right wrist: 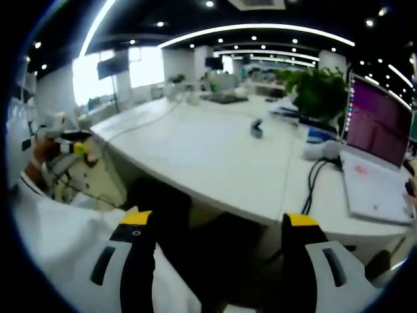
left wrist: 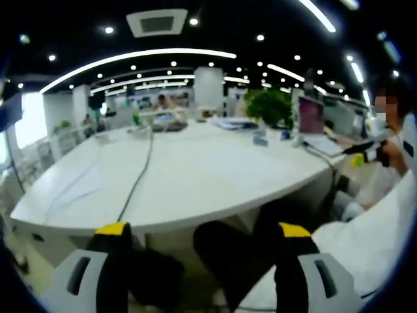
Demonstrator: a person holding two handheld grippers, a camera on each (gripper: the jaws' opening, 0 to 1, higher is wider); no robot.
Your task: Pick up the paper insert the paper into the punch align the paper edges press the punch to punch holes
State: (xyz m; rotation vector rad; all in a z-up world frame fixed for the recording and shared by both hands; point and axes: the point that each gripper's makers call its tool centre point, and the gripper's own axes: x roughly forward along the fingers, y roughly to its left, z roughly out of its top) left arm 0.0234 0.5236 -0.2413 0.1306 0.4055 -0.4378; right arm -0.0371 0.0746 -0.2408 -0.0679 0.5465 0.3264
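My left gripper is open, its two yellow-tipped black jaws wide apart with nothing between them, pointing over the near edge of a large white table. The right gripper is open too and holds nothing, aimed at the same table's edge. In the left gripper view the right gripper comes in small from the far right, held by a hand. In the right gripper view the left gripper appears small at the far left.
A dark cable runs across the table. A green plant and an open laptop with cables stand at the right. A small object lies mid-table. White sleeves and dark legs are below the jaws.
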